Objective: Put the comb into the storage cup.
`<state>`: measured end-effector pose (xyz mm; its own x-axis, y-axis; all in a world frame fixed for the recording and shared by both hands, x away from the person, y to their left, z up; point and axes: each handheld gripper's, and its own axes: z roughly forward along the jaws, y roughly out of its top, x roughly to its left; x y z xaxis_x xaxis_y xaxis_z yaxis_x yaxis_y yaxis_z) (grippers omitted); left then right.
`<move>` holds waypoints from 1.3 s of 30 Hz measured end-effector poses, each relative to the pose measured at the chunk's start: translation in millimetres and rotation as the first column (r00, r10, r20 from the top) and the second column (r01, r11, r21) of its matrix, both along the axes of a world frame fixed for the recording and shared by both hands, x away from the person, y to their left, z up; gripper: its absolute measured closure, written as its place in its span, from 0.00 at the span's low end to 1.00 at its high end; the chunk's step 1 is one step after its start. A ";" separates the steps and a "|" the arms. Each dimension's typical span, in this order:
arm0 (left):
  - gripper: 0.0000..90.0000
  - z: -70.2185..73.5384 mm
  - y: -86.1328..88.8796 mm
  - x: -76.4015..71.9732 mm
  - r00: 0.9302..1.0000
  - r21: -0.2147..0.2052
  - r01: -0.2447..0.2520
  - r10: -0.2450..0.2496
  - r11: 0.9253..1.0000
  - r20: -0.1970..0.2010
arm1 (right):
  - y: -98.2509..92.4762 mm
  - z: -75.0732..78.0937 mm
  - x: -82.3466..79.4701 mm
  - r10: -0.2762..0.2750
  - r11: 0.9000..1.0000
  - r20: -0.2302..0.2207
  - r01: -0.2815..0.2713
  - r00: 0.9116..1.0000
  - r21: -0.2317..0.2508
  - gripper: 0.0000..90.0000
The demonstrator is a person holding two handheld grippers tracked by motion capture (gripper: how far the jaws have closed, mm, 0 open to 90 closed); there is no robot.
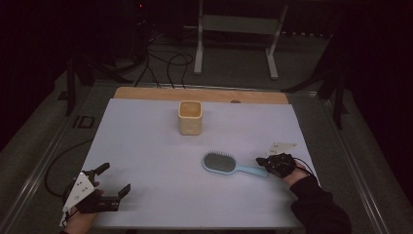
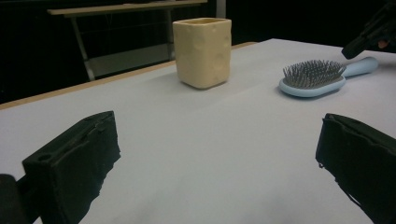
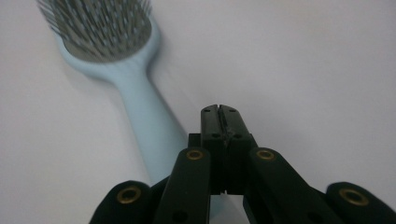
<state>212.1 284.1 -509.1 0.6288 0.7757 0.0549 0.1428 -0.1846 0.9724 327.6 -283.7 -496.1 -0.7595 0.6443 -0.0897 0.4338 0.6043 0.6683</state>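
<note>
1. The hairbrush (image 1: 229,164) is lying bristles up on the white table (image 1: 146,146), right of centre, in front of the cream cup (image 1: 190,117).
2. The right gripper (image 3: 219,116) is sitting at the handle's end, jaws pressed together; the handle seems to be passing beside them, not between, so nothing looks gripped yet.
3. The left gripper (image 1: 114,180) is waiting near the table's front left corner, jaws wide and empty.
4. Lifting is still to come.

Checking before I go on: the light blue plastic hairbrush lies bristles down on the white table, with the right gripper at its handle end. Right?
Not quite: the light blue plastic hairbrush lies bristles up, not down, as the left gripper view shows. The rest holds: it rests on the white table, with the right gripper at its handle end.
</note>
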 end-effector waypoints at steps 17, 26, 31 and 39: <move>0.00 0.1 -0.1 -0.1 1.000 -0.004 0.001 -0.001 1.000 -0.001 | 2.0 -4.5 -8.3 0.035 0.999 -0.034 -0.036 0.999 -0.033 1.00; 0.00 0.0 0.1 0.0 1.000 -0.005 0.002 -0.002 1.000 -0.002 | 2.6 -6.8 -21.0 0.045 0.998 -0.044 -0.047 0.998 -0.030 1.00; 0.00 -0.3 0.1 0.3 1.000 -0.006 0.002 -0.002 1.000 -0.002 | 5.4 -9.8 -29.1 0.059 0.998 -0.055 -0.060 0.997 -0.031 1.00; 0.00 0.0 0.2 0.1 1.000 -0.005 0.001 -0.001 1.000 -0.001 | 9.9 -9.7 -42.4 0.077 0.997 -0.063 -0.078 0.995 -0.011 1.00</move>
